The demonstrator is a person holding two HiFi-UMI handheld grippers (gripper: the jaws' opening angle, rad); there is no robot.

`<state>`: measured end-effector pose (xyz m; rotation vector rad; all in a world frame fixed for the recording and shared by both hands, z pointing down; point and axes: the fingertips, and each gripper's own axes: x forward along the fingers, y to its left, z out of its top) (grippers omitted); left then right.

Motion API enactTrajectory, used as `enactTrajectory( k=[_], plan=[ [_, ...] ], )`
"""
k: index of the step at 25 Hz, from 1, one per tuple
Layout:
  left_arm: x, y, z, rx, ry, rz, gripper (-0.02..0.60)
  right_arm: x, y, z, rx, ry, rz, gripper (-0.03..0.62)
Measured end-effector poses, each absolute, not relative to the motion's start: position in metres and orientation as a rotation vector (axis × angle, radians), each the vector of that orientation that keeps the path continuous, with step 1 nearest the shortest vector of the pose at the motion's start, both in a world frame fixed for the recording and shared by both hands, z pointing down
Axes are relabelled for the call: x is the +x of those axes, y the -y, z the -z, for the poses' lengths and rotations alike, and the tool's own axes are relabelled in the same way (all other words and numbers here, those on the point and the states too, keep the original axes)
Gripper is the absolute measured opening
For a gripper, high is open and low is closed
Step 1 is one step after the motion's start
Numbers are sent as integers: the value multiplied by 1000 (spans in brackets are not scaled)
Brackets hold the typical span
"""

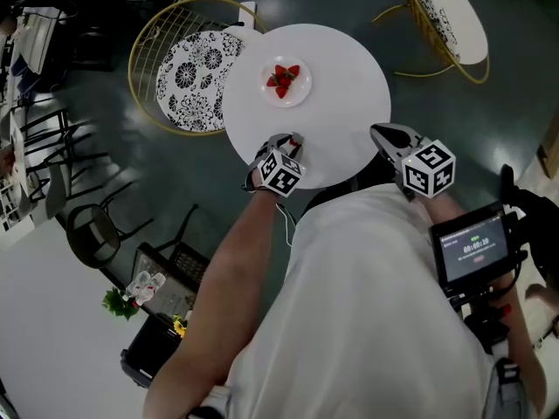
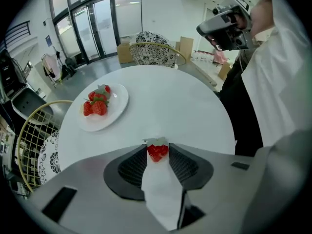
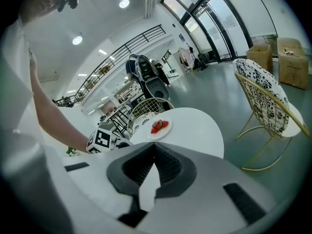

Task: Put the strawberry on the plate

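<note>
A single red strawberry [image 2: 157, 151] with a pale green cap lies on the round white table [image 1: 341, 85] near its front edge. My left gripper [image 1: 291, 138] points steeply down over it. Its jaws stand open with the berry between their tips [image 2: 157, 147]. The head view hides this berry behind the gripper. Farther back on the table sits a small white plate [image 1: 301, 94] holding a few strawberries [image 1: 282, 78], also seen in the left gripper view [image 2: 97, 104] and the right gripper view [image 3: 158, 126]. My right gripper [image 1: 377, 131] hovers at the table's front right edge, shut and empty [image 3: 155, 147].
A gold wire chair with a black-and-white patterned seat [image 1: 188, 68] stands left of the table, and a second one [image 1: 445, 20] at the back right. A handheld device with a screen [image 1: 476, 247] hangs at my right side. Dark chairs [image 1: 96, 225] stand at the left.
</note>
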<state>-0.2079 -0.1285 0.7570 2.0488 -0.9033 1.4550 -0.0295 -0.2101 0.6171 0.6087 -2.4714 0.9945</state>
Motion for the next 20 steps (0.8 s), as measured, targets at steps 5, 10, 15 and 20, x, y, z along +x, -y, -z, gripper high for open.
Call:
enactTrajectory(
  k=[5,10,15,20],
  plan=[
    [-210,129,-756,2035,913,-1448,141,-29,211,-617,605,2471,-996,5],
    [-209,128,-750,2030,943,-1414,140,-33,211,-615,591,2480,-992,5],
    [-208,155,-740,2005,1018,-1325,140,-42,238,-616,561,2492,-987,5],
    [-205,175,-727,1951,1125,-1177,140,-50,254,-615,532,2508,-976,5]
  ],
)
